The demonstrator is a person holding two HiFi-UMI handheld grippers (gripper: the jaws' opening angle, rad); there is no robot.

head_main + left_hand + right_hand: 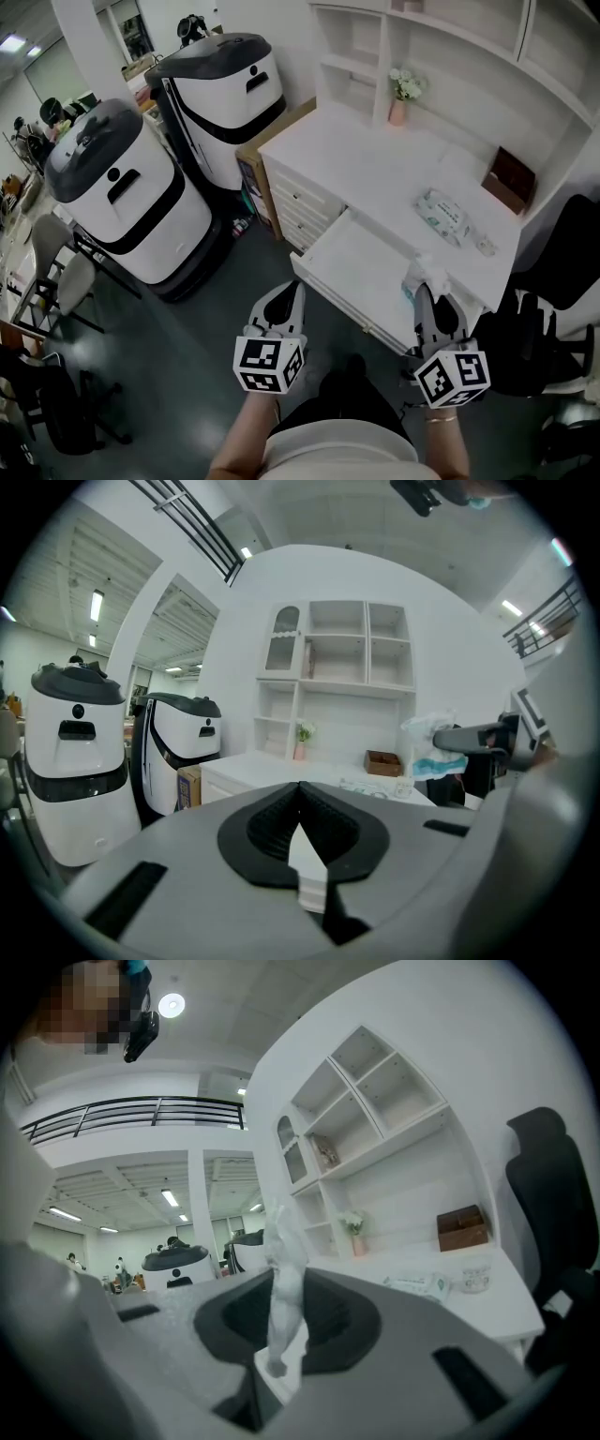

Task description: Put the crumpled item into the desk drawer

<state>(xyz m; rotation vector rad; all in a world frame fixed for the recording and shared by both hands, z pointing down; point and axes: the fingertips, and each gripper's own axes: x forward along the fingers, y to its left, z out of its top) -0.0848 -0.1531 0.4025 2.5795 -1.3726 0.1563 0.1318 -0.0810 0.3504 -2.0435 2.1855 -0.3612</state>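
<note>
1 crumpled item (425,274), white with a pale blue patch, is pinched in the right claw (433,302), with its long axis running along the jaws. It is held over the right end of the open drawer (361,267), whose bare floor lies to its left under the bench (375,173). The left claw (284,302) is closed on nothing, farther off, short of the drawer front. A short lowering and release by the right claw is judged to be next.

Drawer (361,267) before the desk (366,169), tissue pack (442,212) on its top (chair (567,258) at right)
</note>
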